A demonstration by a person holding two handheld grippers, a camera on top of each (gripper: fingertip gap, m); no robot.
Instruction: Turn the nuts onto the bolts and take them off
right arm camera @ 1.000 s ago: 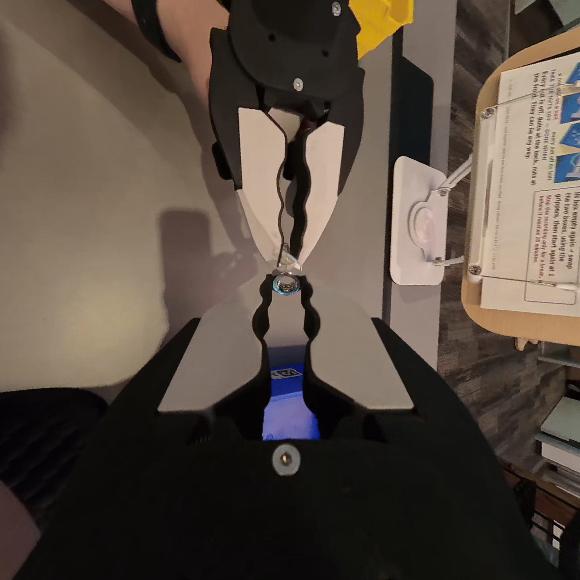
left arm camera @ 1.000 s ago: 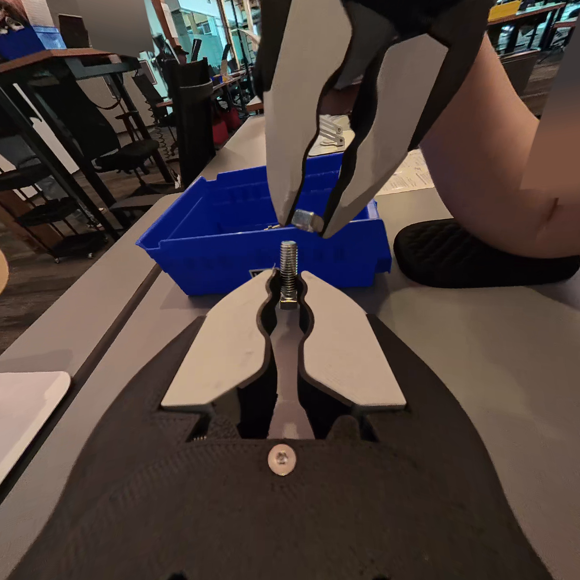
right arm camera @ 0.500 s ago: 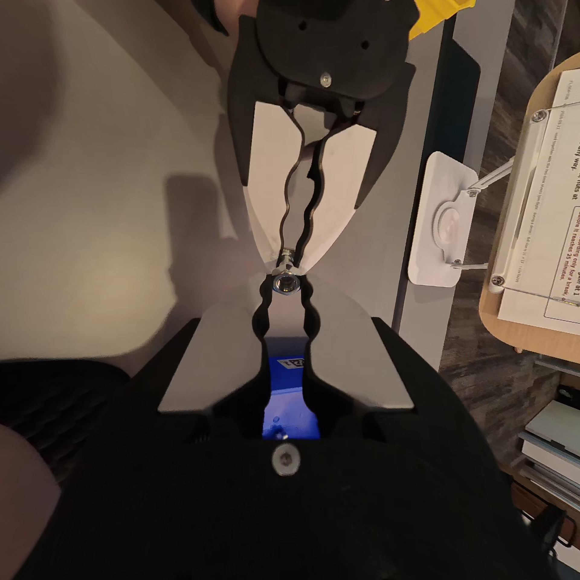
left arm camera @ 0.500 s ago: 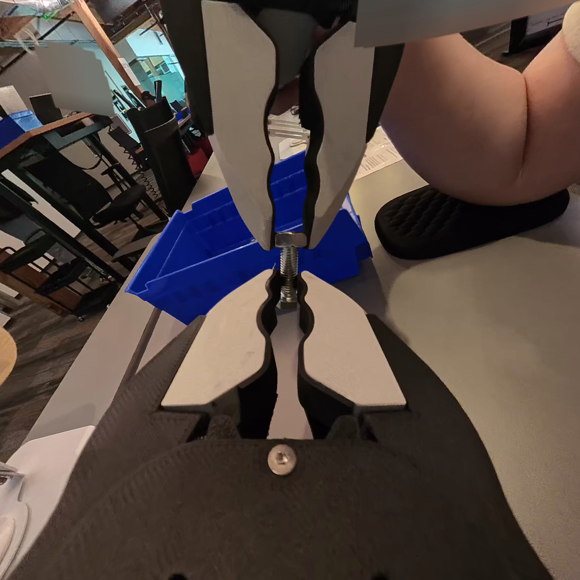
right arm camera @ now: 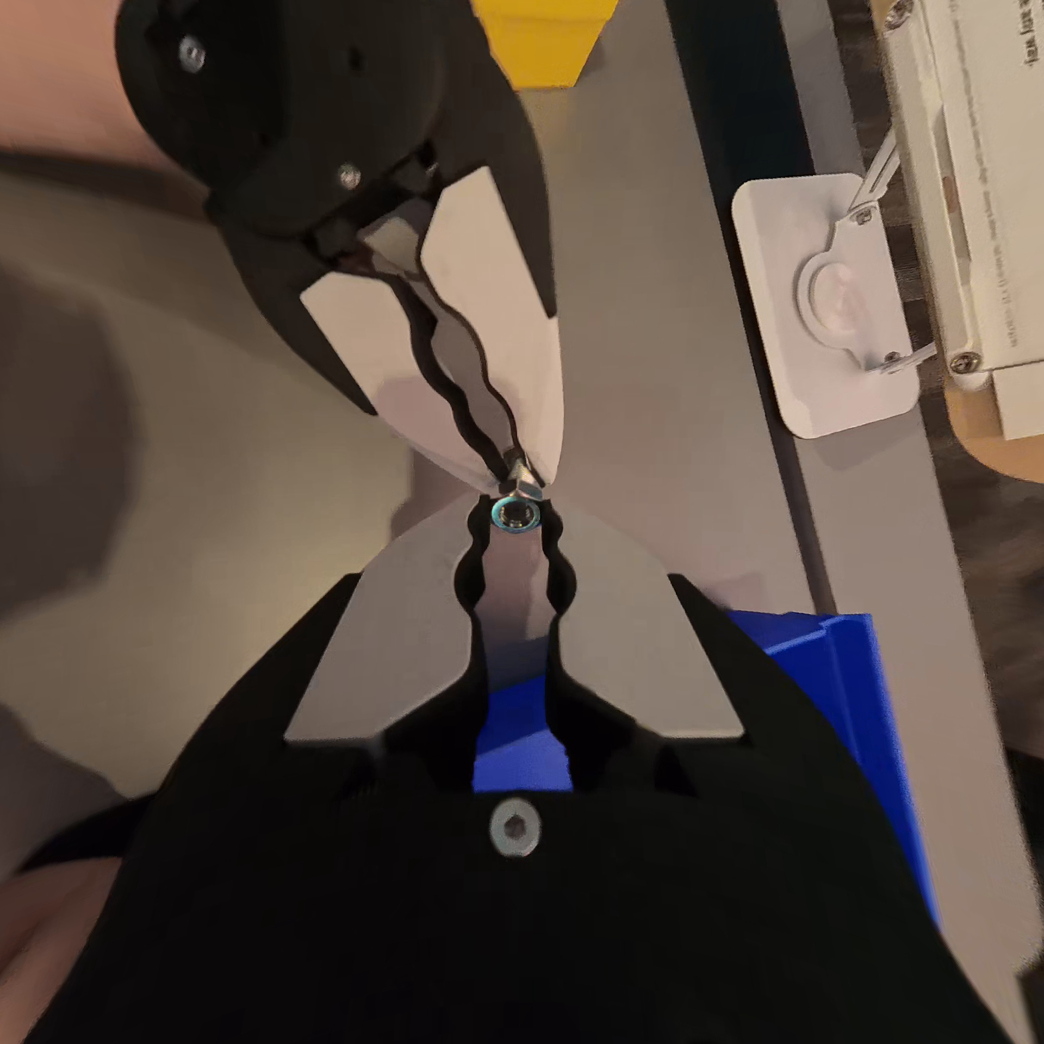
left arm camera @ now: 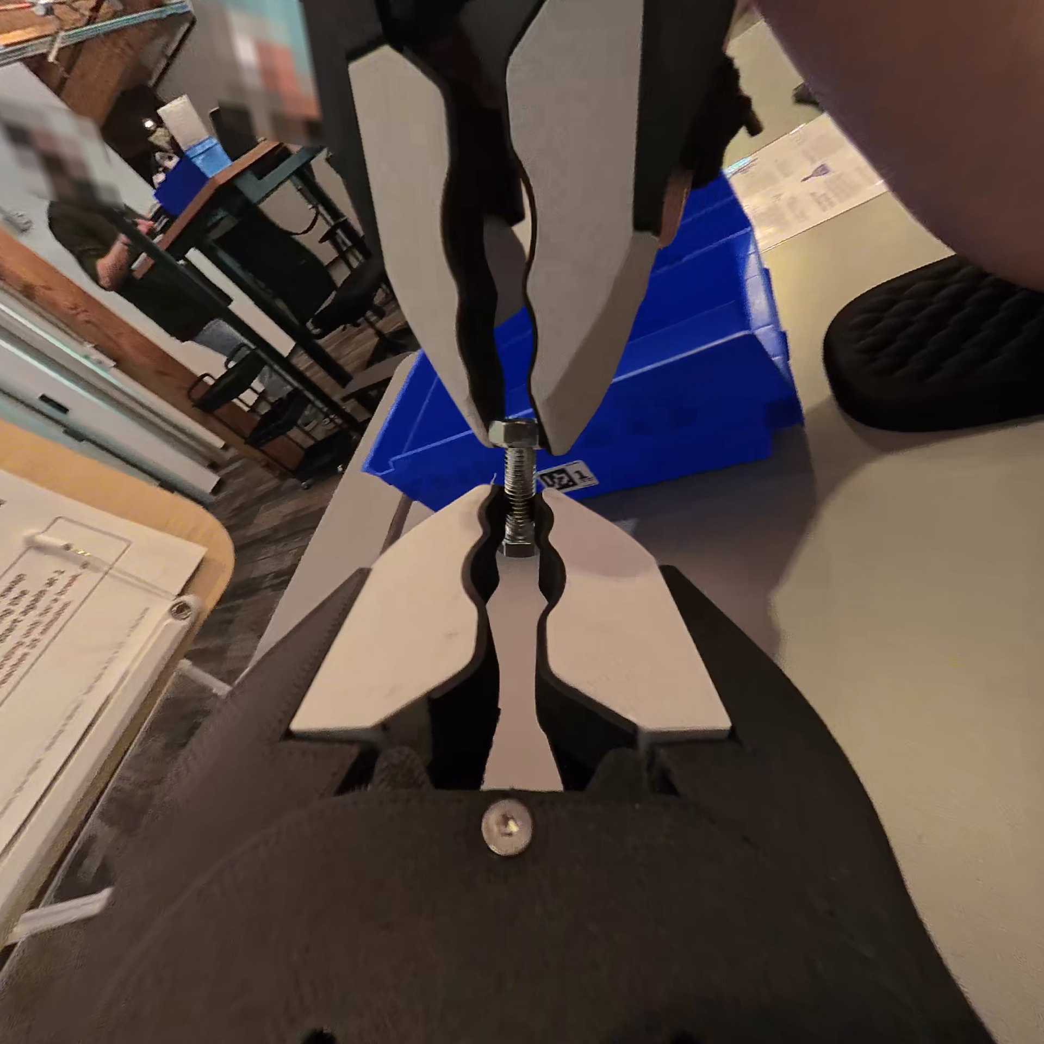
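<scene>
My left gripper [left arm camera: 517, 500] is shut on a silver bolt [left arm camera: 515, 508], gripping it near the head with the threaded shank pointing away from me. My right gripper [left arm camera: 517, 442] reaches in from the top of the left wrist view, shut on a hex nut [left arm camera: 513, 434] that sits on the tip of the bolt's thread. In the right wrist view my right gripper [right arm camera: 515, 508] holds the nut [right arm camera: 515, 515] end-on. The left gripper [right arm camera: 517, 481] meets it from above with the bolt [right arm camera: 518, 472] between its tips. Both are held above the grey table [left arm camera: 875, 565].
A blue bin [left arm camera: 666, 390] stands just behind the grippers and also shows in the right wrist view [right arm camera: 836, 678]. A black pad [left arm camera: 938, 350] lies under a forearm at the right. A yellow bin [right arm camera: 542, 45], a white stand base [right arm camera: 819, 305] and a round wooden table with a sign [left arm camera: 85, 621] sit by the table edge.
The right gripper brought the nut down from above the bolt onto its threaded tip. Both grippers then twisted relative to each other, and both views have swung round.
</scene>
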